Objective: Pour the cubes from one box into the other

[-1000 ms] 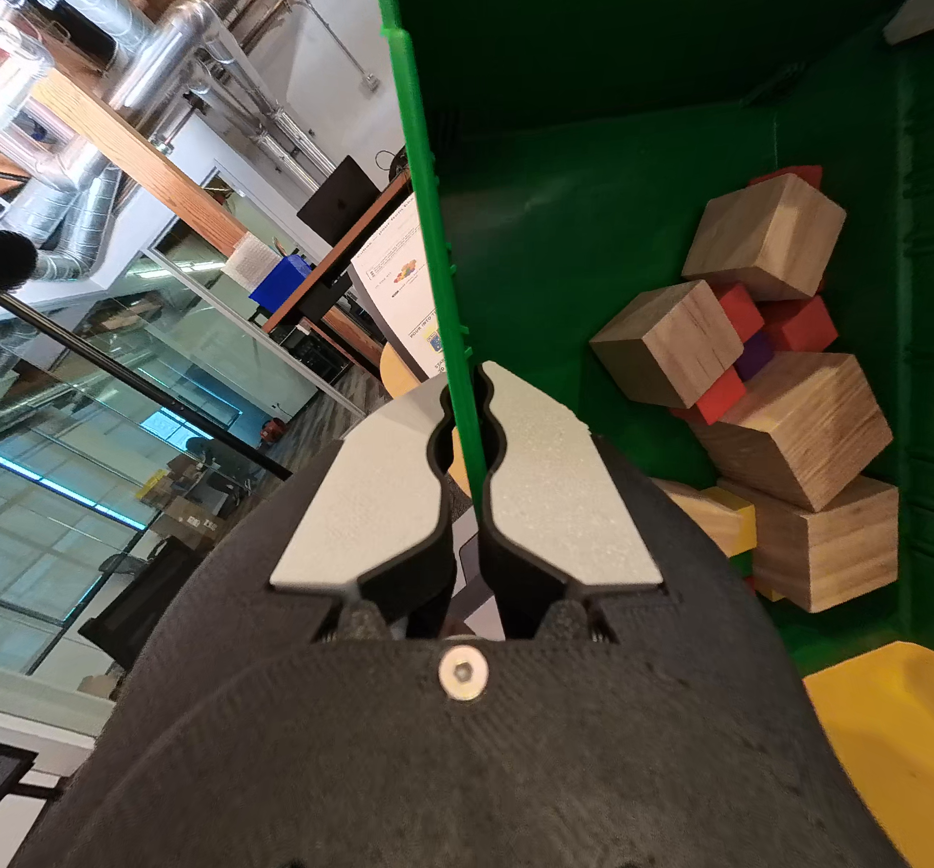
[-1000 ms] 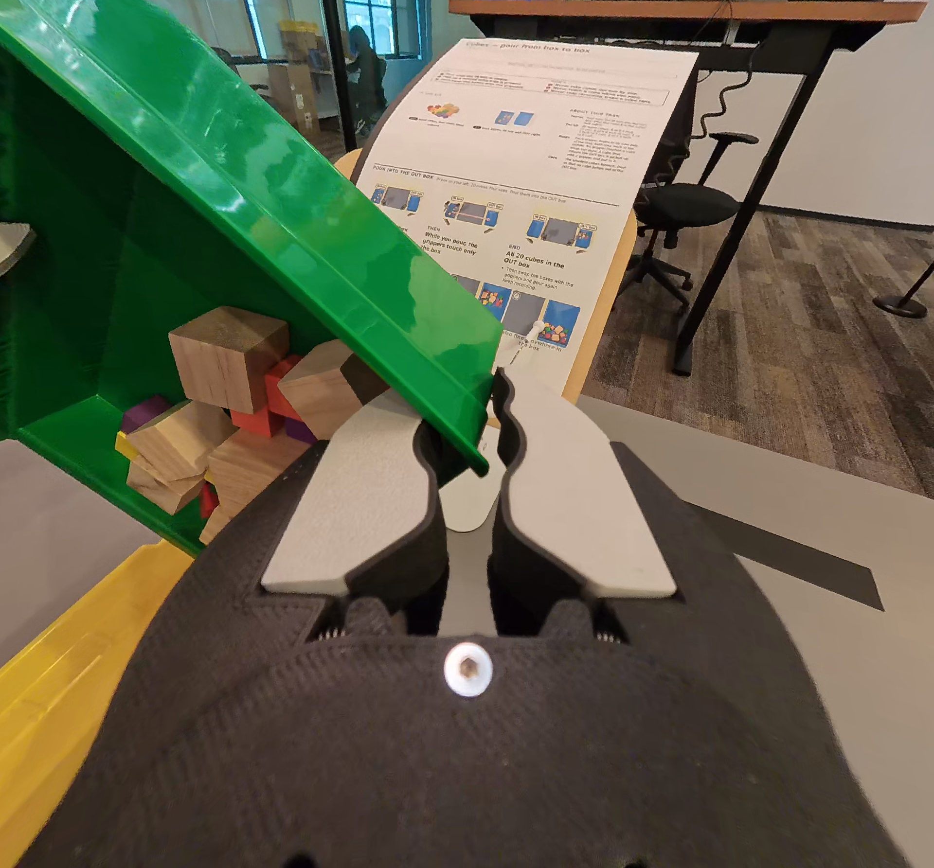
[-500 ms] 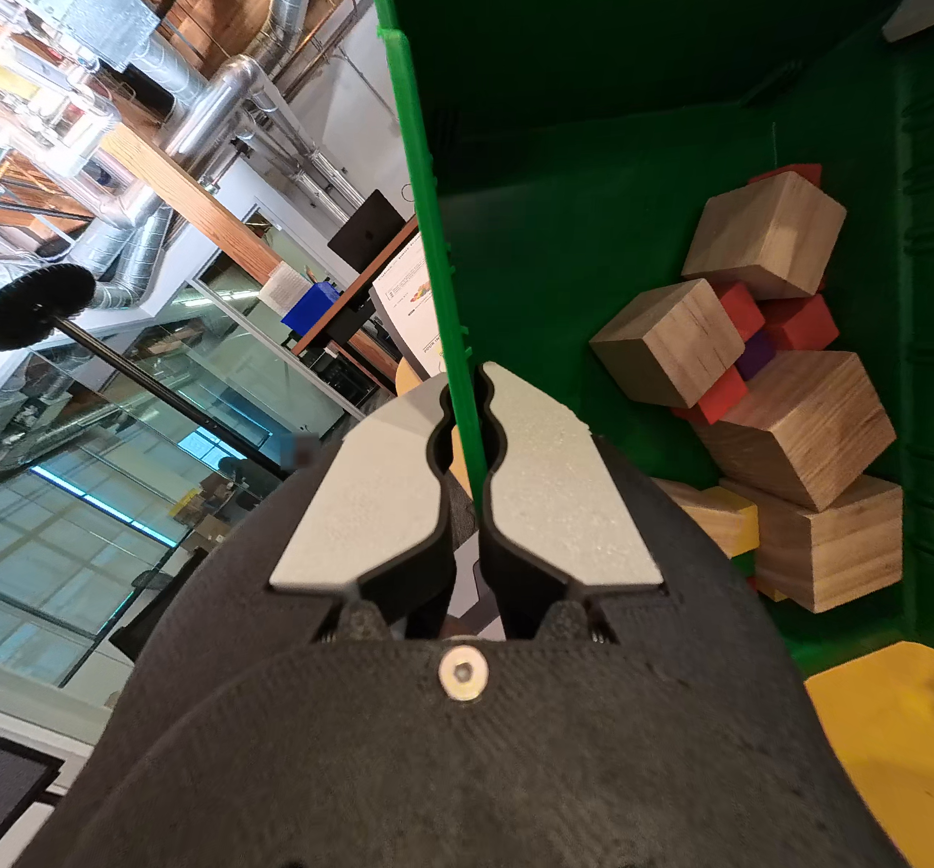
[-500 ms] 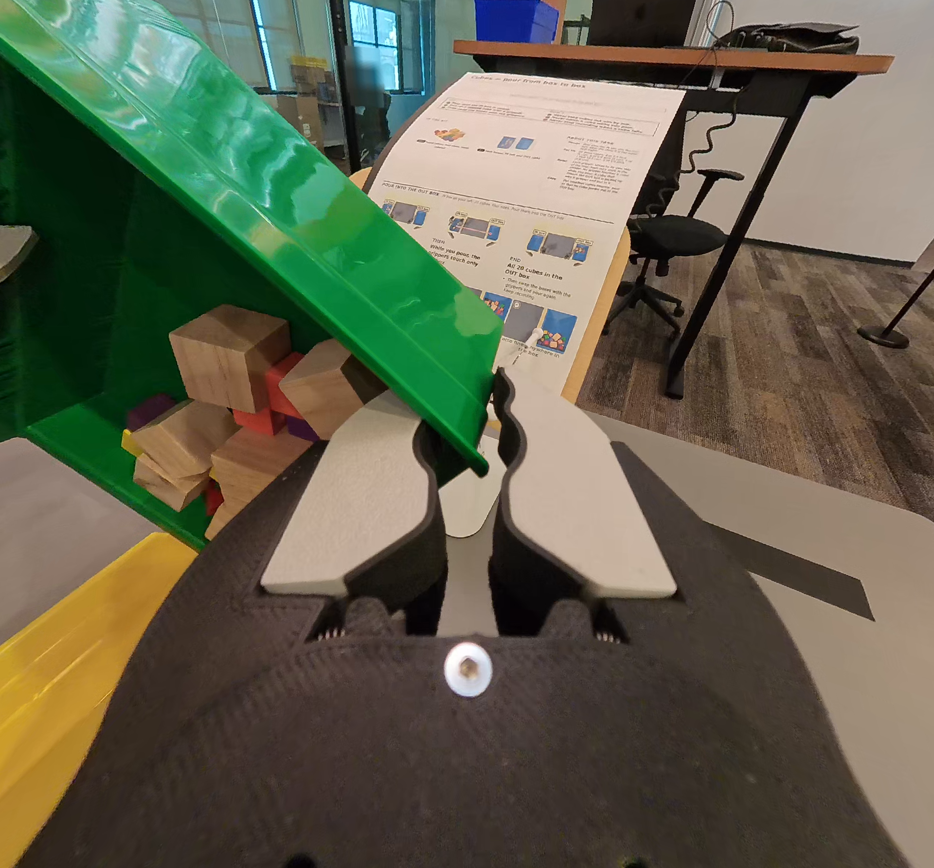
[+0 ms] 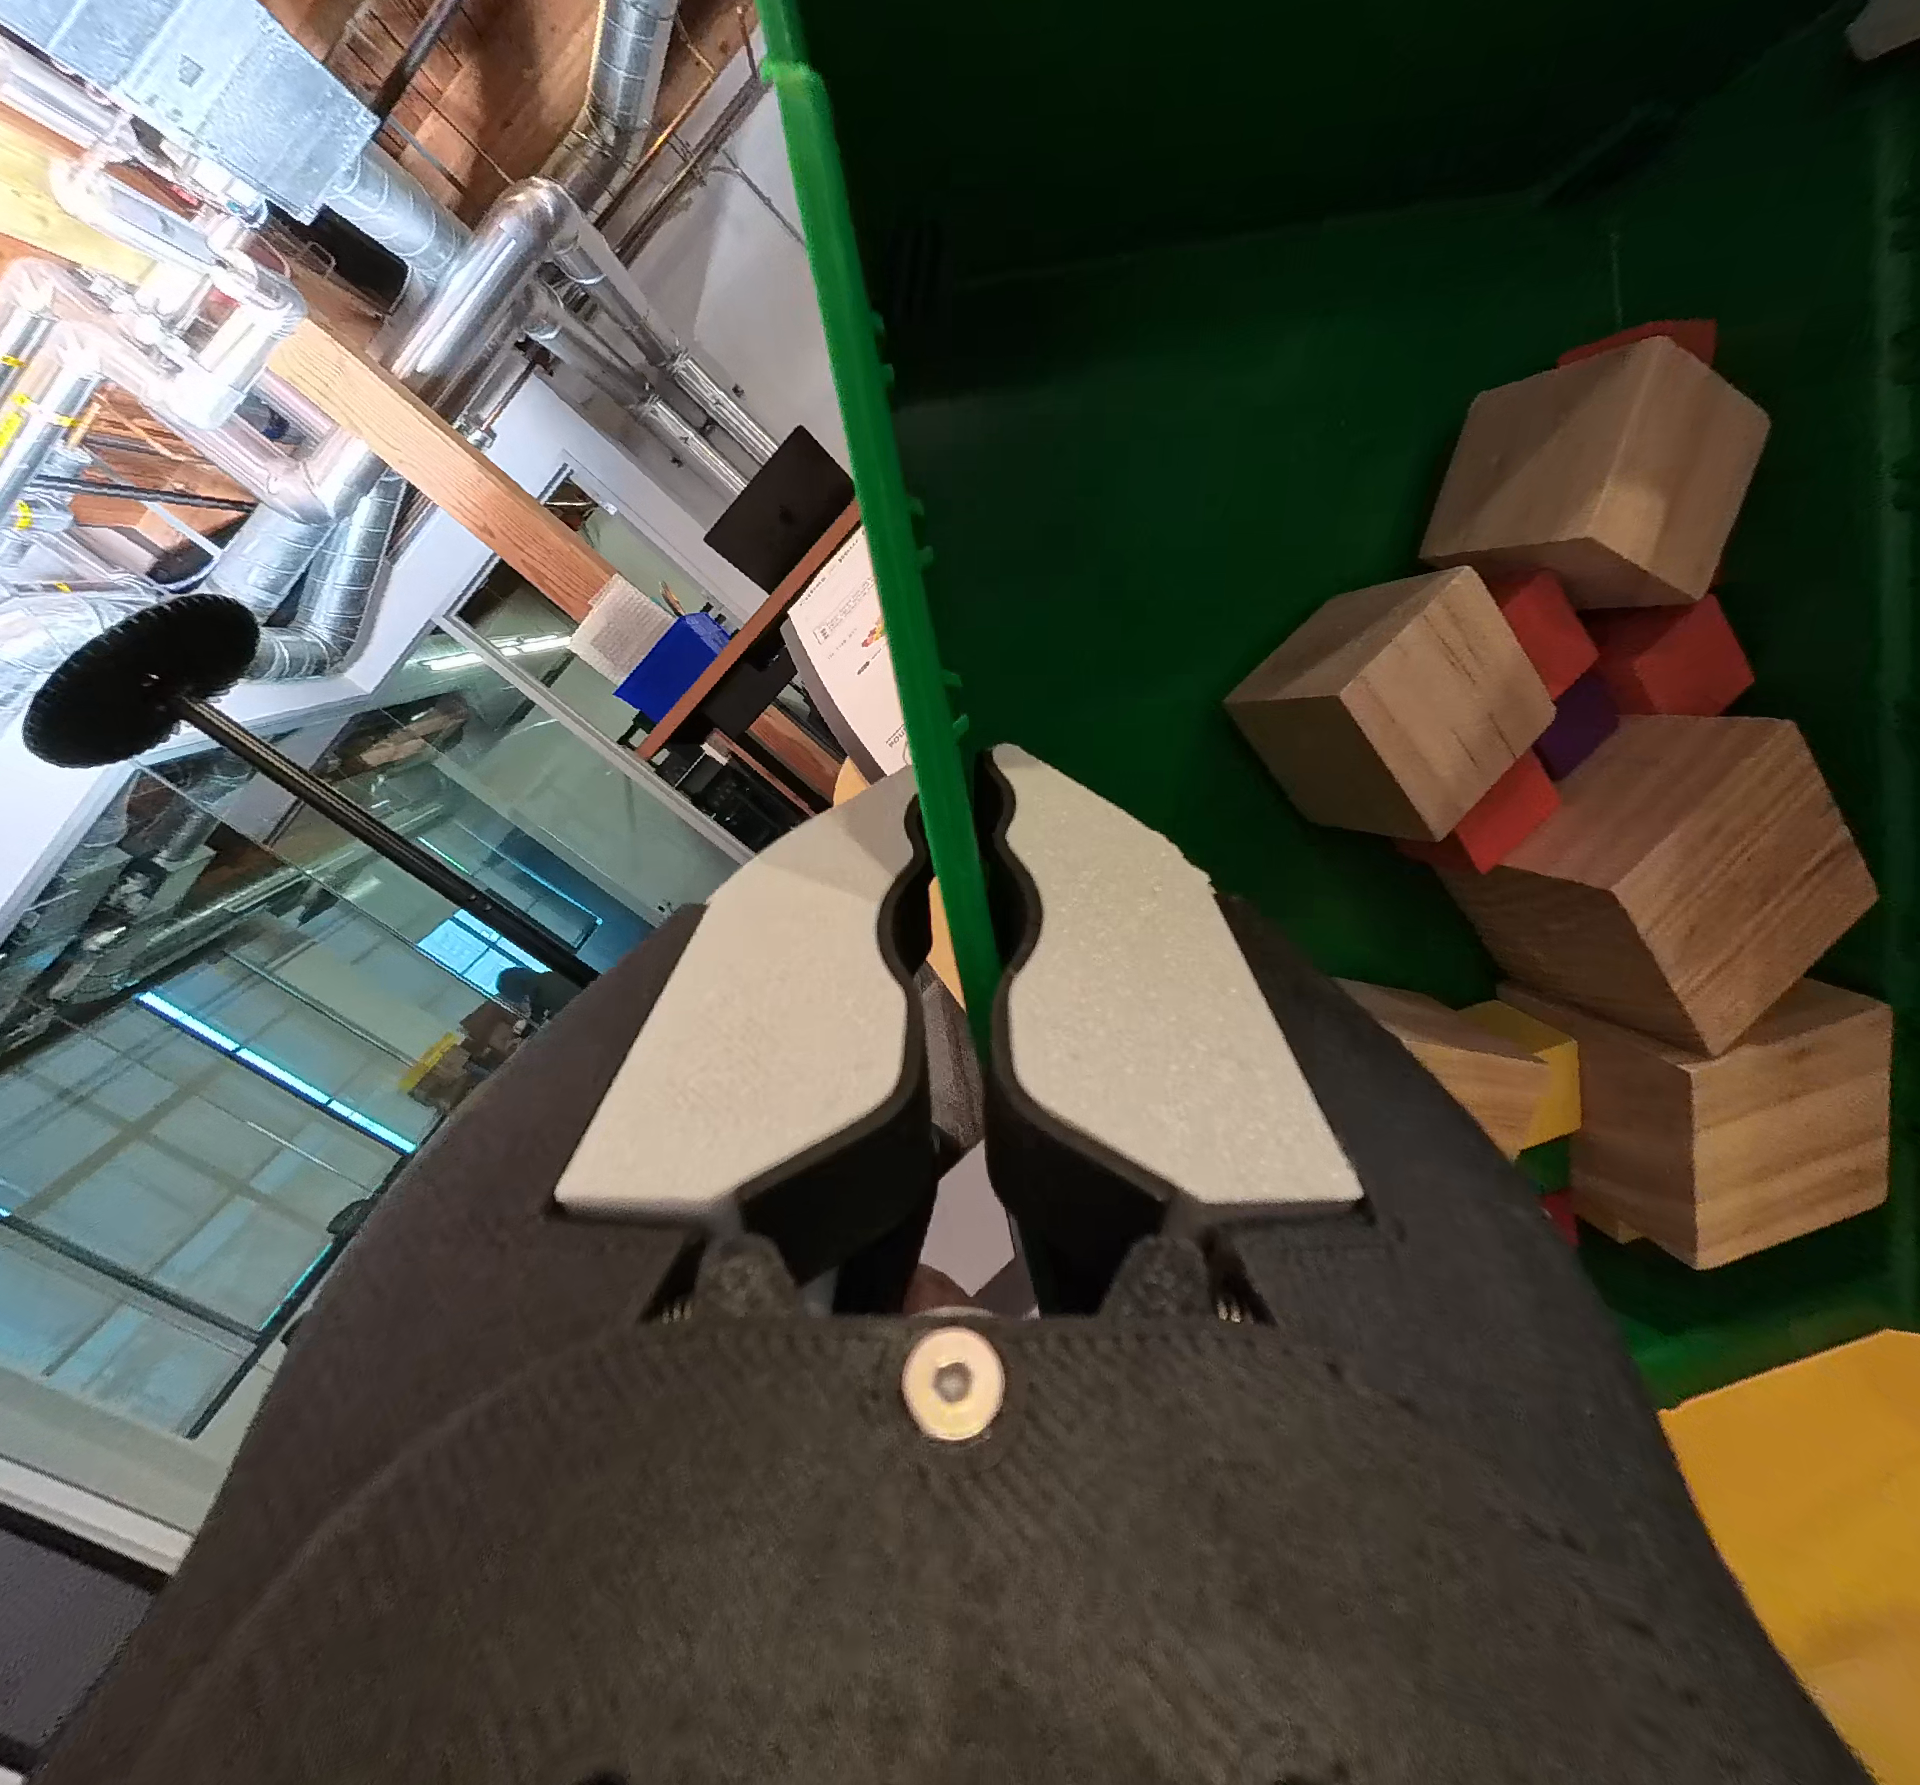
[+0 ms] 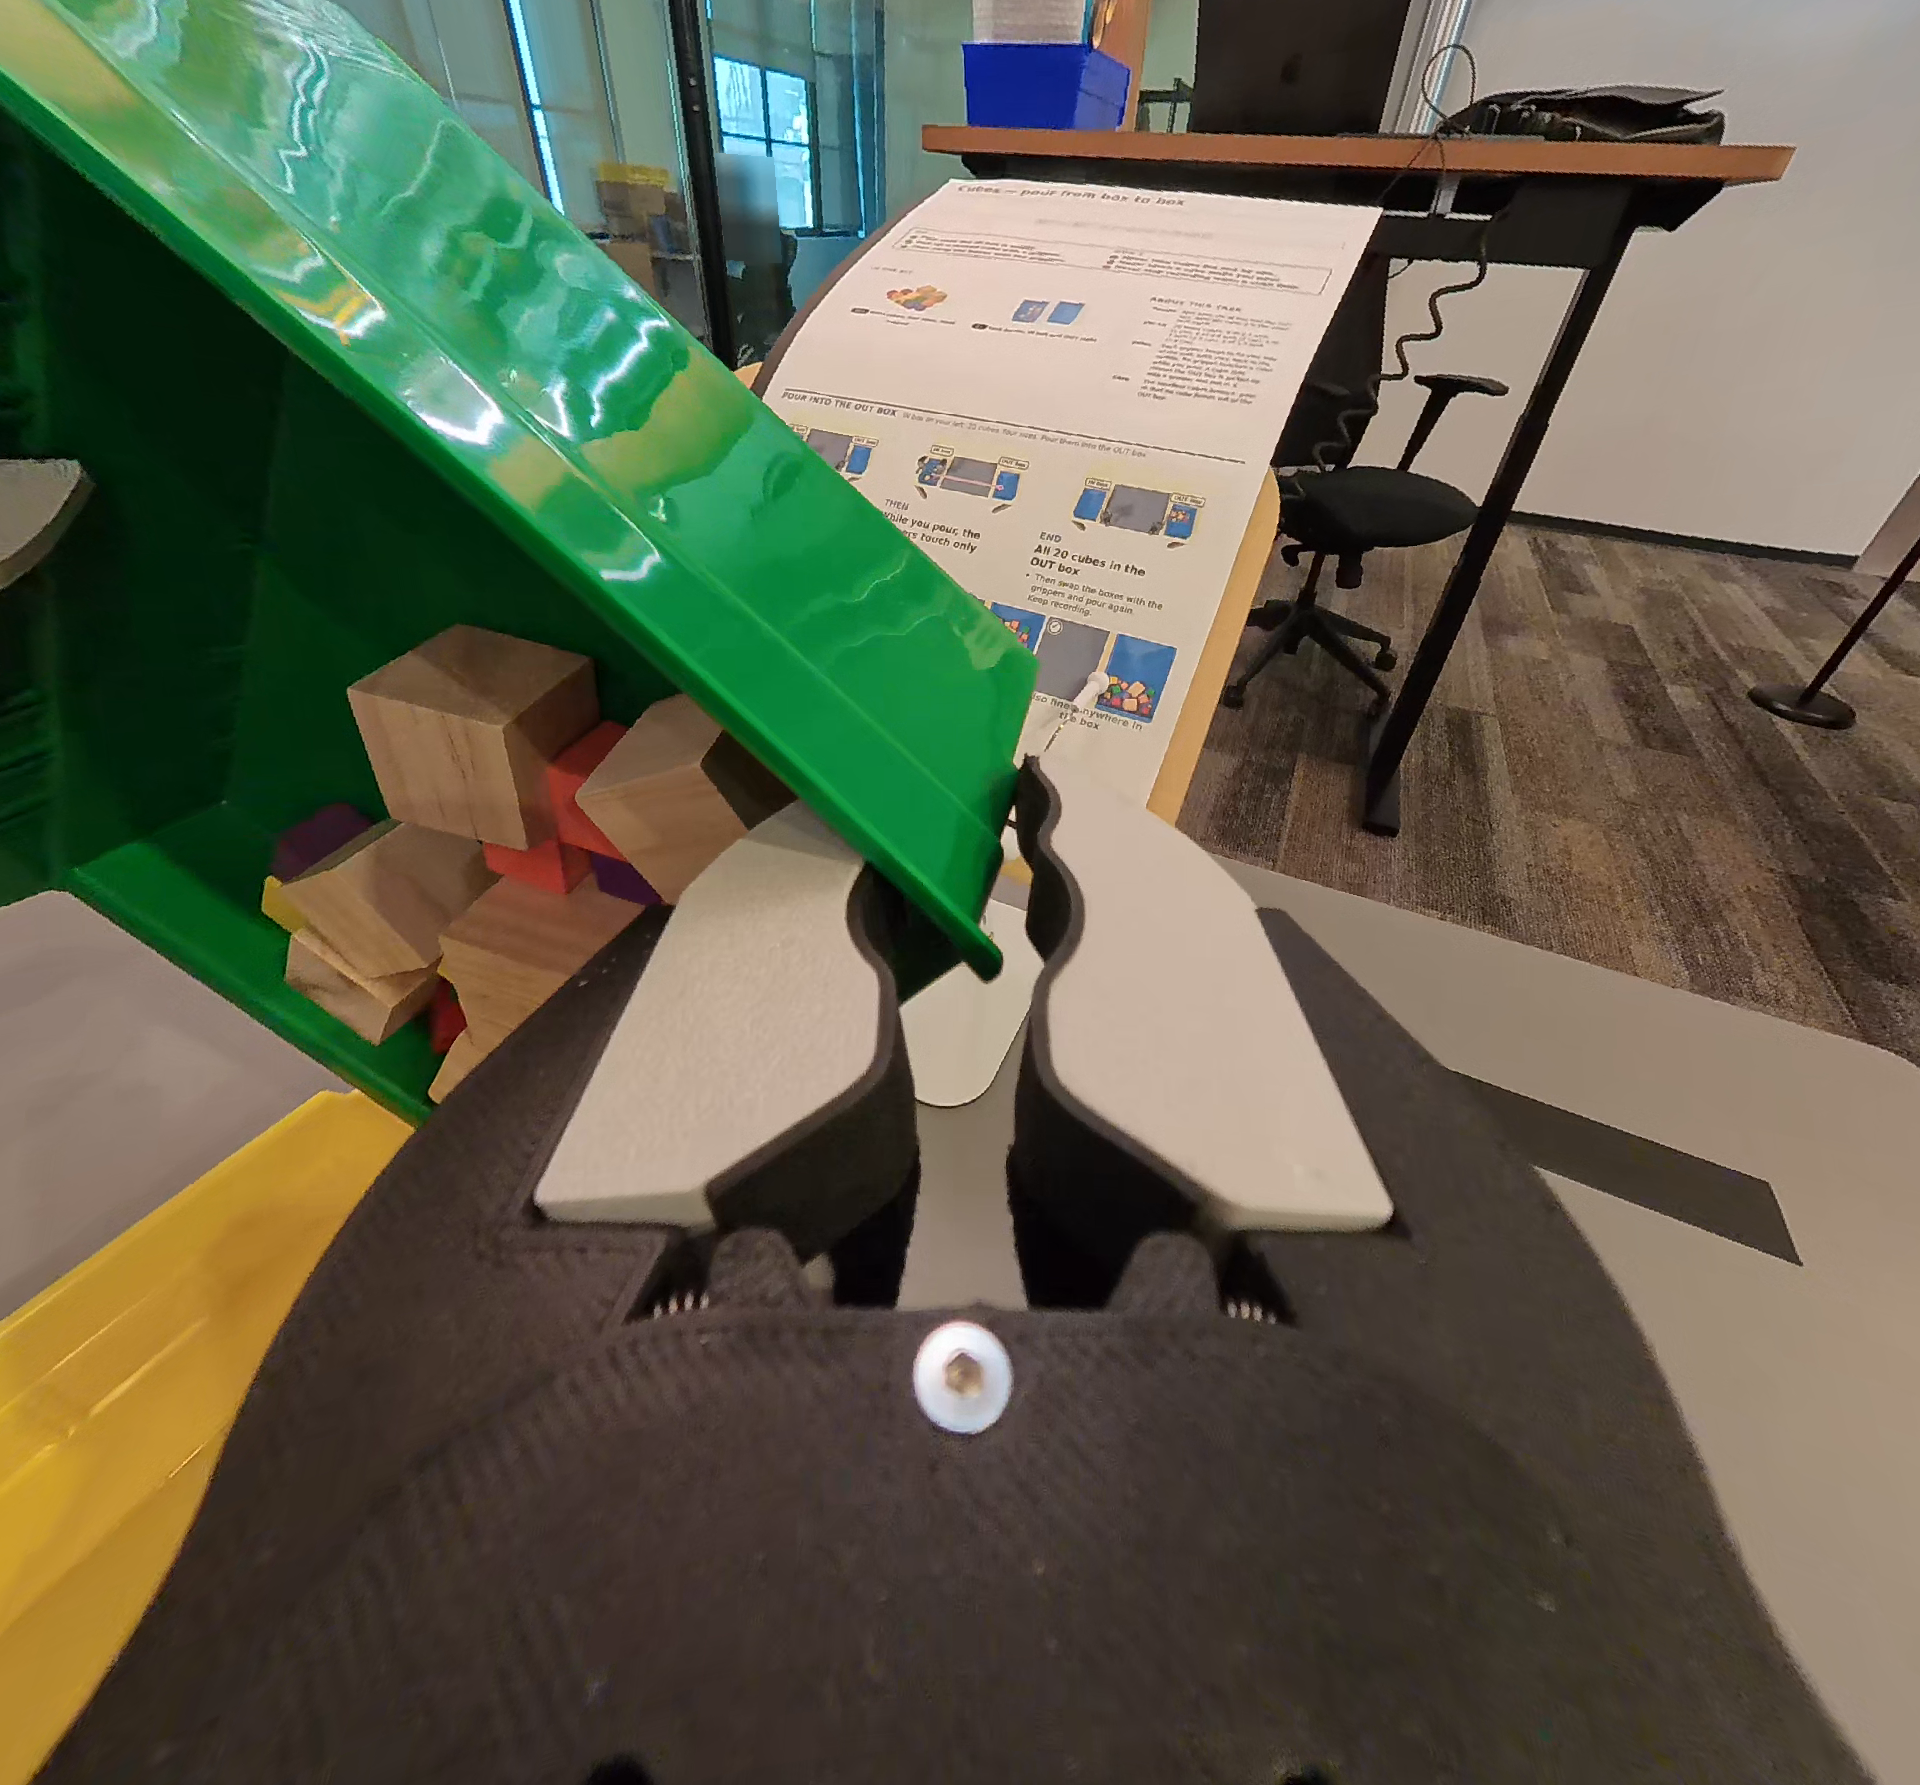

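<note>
The green box [image 5: 1195, 540] is lifted and tipped steeply. My left gripper [image 5: 961, 790] is shut on its thin side wall. My right gripper [image 6: 1013, 800] is shut on the rim of the opposite wall [image 6: 623, 509]. Several wooden cubes [image 5: 1652, 862], with small red, purple and yellow ones among them, are piled in the box's low corner; they also show in the right wrist view [image 6: 468, 727]. The yellow box [image 5: 1808, 1527] lies just below that corner, and its rim also shows in the right wrist view [image 6: 135, 1320].
The grey table [image 6: 1714, 1320] carries a dark tape strip [image 6: 1662, 1185]. A printed instruction sheet [image 6: 1070, 447] stands on a curved wooden board behind. A desk with a laptop [image 6: 1299, 52], a blue bin [image 6: 1039, 83] and an office chair [image 6: 1371, 530] are farther off.
Both grippers have tilted the green box further: the left view swings up toward the ceiling pipes. The cubes stay piled in the low corner with only slight shifts.
</note>
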Available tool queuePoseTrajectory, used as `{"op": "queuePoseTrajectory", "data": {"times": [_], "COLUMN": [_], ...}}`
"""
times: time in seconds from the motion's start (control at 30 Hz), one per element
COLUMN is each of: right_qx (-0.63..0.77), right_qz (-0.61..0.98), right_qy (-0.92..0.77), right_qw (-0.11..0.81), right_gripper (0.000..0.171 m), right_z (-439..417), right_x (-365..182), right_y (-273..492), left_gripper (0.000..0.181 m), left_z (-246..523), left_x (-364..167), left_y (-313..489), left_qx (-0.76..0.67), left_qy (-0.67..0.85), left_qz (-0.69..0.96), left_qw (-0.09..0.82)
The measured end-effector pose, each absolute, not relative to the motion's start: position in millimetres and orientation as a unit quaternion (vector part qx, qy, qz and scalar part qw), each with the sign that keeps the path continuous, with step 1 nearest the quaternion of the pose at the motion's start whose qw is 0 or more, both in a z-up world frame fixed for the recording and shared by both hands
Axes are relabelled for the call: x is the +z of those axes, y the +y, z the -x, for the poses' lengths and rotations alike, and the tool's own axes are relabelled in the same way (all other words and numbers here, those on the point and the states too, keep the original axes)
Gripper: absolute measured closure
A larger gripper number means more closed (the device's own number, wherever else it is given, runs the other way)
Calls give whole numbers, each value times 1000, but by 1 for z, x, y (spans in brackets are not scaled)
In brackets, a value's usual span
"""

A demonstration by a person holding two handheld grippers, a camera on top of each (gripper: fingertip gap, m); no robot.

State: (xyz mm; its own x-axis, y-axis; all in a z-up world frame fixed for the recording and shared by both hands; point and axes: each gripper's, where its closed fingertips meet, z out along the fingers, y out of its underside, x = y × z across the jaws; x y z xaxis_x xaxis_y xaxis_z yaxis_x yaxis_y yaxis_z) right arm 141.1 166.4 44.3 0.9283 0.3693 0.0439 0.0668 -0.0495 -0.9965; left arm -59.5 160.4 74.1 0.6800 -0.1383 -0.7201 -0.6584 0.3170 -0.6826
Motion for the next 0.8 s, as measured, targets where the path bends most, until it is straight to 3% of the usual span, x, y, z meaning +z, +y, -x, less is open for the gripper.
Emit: {"op": "queuePoseTrajectory", "data": {"times": [0.8], "right_qx": [39], "right_qz": [716], "right_qy": [-135], "right_qw": [684], "right_gripper": [159], "right_z": [-135], "right_x": [50], "right_y": [152], "left_gripper": [178], "left_z": [68], "left_x": [73], "left_y": [162], "left_qx": [164], "left_qy": [353], "left_qz": [540], "left_qw": [747]}}
